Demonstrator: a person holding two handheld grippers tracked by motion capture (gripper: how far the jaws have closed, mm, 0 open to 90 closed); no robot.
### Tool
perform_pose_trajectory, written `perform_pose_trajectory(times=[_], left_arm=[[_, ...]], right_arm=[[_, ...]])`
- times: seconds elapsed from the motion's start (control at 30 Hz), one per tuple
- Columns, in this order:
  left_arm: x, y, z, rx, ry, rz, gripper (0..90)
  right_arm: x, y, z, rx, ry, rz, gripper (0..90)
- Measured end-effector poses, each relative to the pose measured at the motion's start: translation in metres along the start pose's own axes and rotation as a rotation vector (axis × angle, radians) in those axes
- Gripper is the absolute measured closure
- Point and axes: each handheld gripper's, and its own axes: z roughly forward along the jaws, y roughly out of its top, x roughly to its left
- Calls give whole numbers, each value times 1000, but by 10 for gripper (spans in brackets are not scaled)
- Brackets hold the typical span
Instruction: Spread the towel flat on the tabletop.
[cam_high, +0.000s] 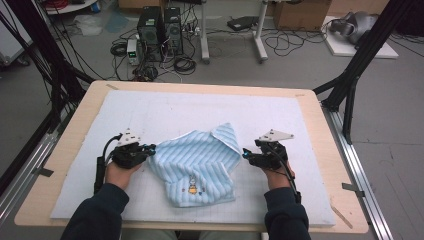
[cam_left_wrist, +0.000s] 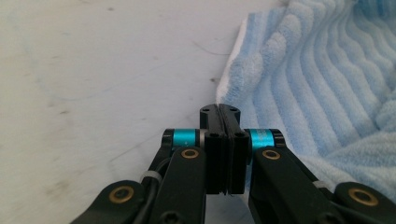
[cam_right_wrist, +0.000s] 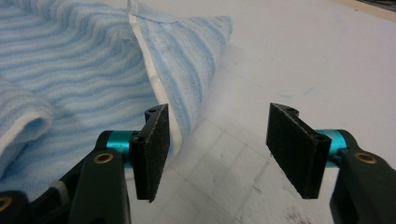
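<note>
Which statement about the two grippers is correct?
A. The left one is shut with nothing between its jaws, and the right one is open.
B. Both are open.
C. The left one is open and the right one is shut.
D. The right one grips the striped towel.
A: the left gripper has its jaws pressed together beside the towel, and the right gripper shows an empty gap.

I see a white mat (cam_high: 150, 107) that covers most of the wooden table (cam_high: 320, 125). On the floor past the far edge stand two black computers (cam_high: 161, 29) with tangled cables (cam_high: 150, 70) around them. A white stand (cam_high: 232, 47) is near them. A cardboard box (cam_high: 300, 14) sits past the far right corner.
</note>
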Motion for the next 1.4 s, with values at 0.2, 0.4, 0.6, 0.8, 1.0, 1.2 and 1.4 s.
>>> perform_pose_trajectory(times=[0.2, 0.4, 0.6, 0.8, 1.0, 1.2, 1.4], left_arm=[[14, -10, -11, -12, 17, -40, 884], [13, -11, -11, -19, 11, -38, 884], [13, -11, -8, -39, 14, -58, 884], [11, -10, -1, -53, 5, -81, 884], [2, -7, 7, -64, -16, -73, 884], [-13, 1, 21, -80, -30, -45, 882], [-22, 4, 29, -84, -20, -39, 658]], right_arm=[[15, 5, 15, 22, 44, -21, 500], [38, 9, 39, 60, 105, -67, 509], [36, 10, 56, 108, 57, -76, 826], [24, 14, 55, 93, 7, -80, 872], [5, 21, 52, 71, -86, -29, 872], [-13, 25, 50, 69, -186, 16, 872], [-34, 26, 52, 92, -284, 94, 872]])
